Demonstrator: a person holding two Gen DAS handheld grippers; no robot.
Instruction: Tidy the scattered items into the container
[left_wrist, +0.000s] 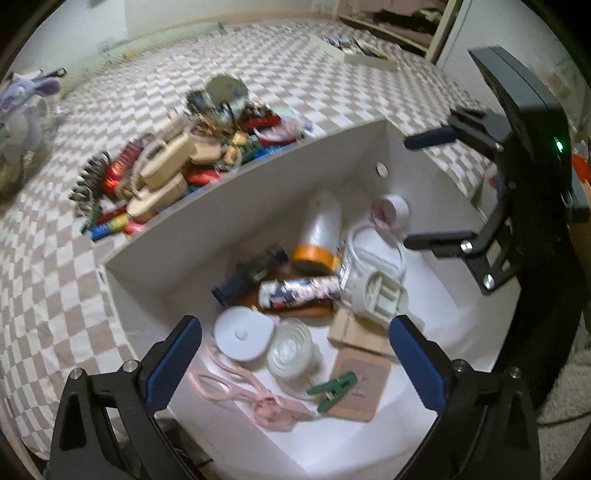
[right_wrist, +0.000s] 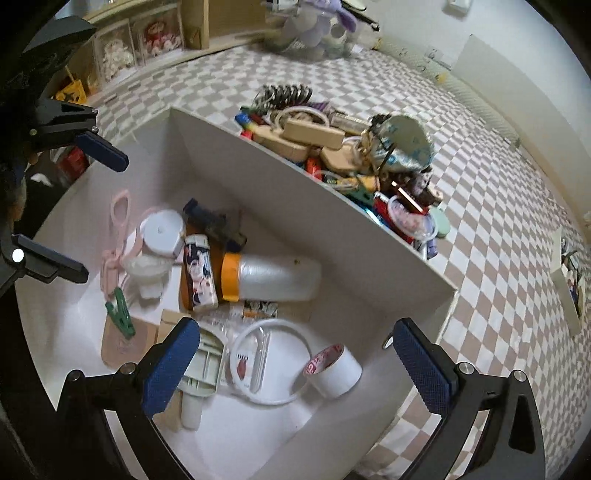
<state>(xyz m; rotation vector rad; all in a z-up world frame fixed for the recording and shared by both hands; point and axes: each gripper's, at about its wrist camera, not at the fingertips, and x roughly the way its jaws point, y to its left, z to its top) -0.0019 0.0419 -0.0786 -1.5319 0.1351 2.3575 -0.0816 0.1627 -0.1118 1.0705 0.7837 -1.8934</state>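
I look down into a big white box (left_wrist: 258, 206). My left claw (left_wrist: 295, 354) is wide open, with nothing between its blue pads. My right claw (right_wrist: 297, 360) is wide open too, and it holds nothing. Both hang over the box.

In the left view, a see-through cup (left_wrist: 290, 349) lies just ahead of my claw. A white round lid (left_wrist: 242, 338) touches it at 9 o'clock. A pink strap (left_wrist: 236, 387) lies at 7 o'clock from the cup, and a green peg (left_wrist: 332, 389) at 4 o'clock, on a brown card (left_wrist: 360, 384). Past the cup lies a small tube with pictures on it (left_wrist: 299, 291). Farther in is a frosted bottle with an orange cap (left_wrist: 319, 236), lying on its side. A dark blue thing (left_wrist: 247, 277) sits at 9 o'clock from the tube; it is too blurry to name. At 2 o'clock I see a roll of tape (left_wrist: 389, 212) by the box wall.

In the right view, the same tape roll (right_wrist: 334, 369) lies close to my claw, beside a white ring (right_wrist: 271, 363).

Past the far wall of the box, a pile of loose things (left_wrist: 177, 166) sits on the checked cloth (left_wrist: 55, 288), right beside the box. It has tan blocks, red and blue bits, and a black spiky thing. At 10 o'clock, far off, is a purple soft toy (left_wrist: 26, 99).
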